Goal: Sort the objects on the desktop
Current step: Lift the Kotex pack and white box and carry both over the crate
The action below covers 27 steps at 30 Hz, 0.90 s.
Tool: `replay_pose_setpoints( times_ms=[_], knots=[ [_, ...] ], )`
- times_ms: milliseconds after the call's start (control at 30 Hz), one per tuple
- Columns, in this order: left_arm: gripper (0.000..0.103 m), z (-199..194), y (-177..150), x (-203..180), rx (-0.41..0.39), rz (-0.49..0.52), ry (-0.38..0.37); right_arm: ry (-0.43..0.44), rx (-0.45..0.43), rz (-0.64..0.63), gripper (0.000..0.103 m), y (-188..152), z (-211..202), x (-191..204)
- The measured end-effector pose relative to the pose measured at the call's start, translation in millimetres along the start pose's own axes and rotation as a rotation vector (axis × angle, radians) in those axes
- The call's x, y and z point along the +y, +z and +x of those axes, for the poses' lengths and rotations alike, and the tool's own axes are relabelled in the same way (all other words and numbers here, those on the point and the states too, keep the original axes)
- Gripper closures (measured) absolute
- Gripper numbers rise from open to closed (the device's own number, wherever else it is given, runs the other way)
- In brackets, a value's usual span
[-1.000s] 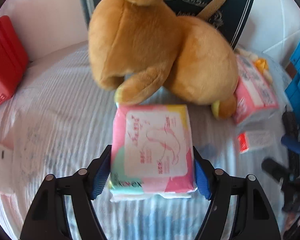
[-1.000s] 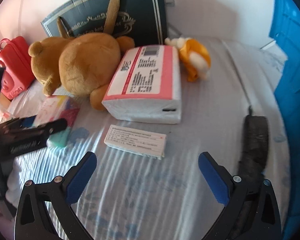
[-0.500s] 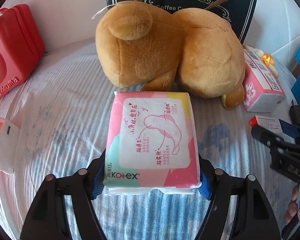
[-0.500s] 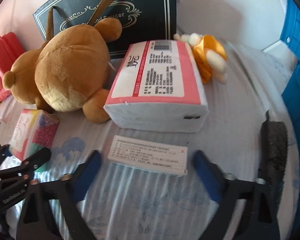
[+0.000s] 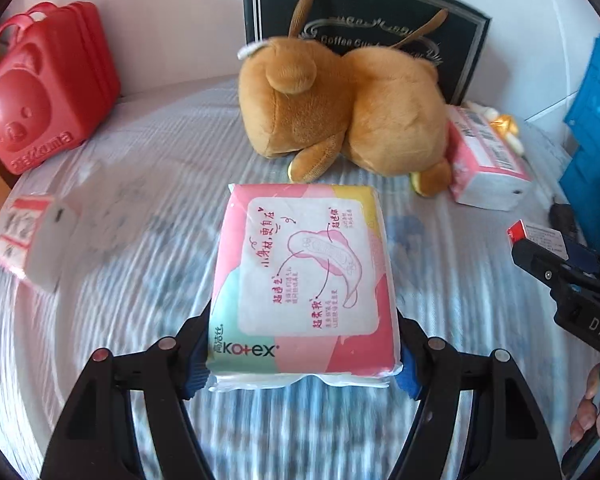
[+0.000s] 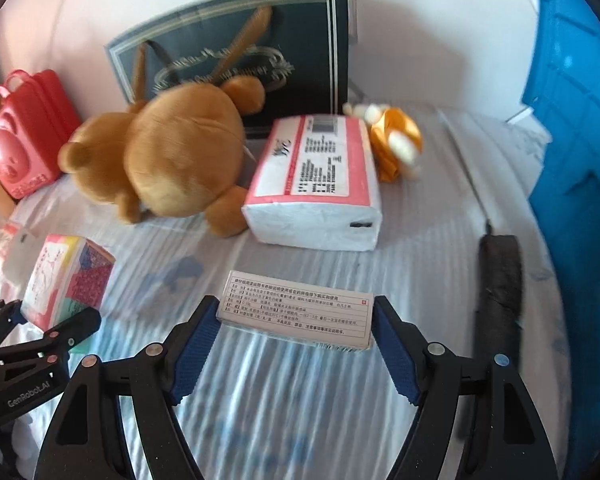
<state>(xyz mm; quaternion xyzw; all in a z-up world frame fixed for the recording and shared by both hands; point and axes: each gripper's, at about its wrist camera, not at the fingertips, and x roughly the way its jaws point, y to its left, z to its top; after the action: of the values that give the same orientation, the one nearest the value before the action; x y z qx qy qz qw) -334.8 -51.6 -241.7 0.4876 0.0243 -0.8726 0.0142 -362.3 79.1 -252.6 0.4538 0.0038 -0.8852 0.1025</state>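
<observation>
Right tongs (image 6: 294, 344) now clamped on the flat medicine box (image 6: 296, 309) they only straddled before, left tongs (image 5: 302, 354) still gripping your pad pack (image 5: 304, 280), both lifted off the bed (image 5: 120, 280), teddy bear (image 5: 340, 112) further ahead, blue crate (image 6: 576, 160) hemming your right.

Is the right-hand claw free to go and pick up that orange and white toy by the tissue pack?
Probably not yet. The right gripper is shut on the flat medicine box, so its jaws are full. The orange and white toy lies uncovered beyond the tissue pack, so the path looks open once the box is put down.
</observation>
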Motion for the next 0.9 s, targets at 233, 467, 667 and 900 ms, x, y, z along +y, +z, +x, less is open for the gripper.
replay_pose_setpoints(
  times_ms=[233,467,667,900],
  knots=[
    [0.032,-61.0,-38.2,18.7,-0.035,0.007,-0.029,0.019,-0.069,-0.031,0.027,-36.2,-78.9,17.1],
    [0.032,-123.1,-76.4,15.0,-0.109,0.063,-0.045,0.014,-0.169,-0.056,0.027,-55.4,-161.2,21.8],
    [0.032,-188.7,-90.3,-6.7,-0.224,0.094,-0.076,-0.021,-0.313,-0.070,0.026,-75.9,-251.8,17.4],
    [0.032,-258.0,-94.0,-56.9,-0.368,0.146,-0.133,-0.086,-0.504,-0.059,0.026,-98.0,-350.4,-4.9]
  ],
)
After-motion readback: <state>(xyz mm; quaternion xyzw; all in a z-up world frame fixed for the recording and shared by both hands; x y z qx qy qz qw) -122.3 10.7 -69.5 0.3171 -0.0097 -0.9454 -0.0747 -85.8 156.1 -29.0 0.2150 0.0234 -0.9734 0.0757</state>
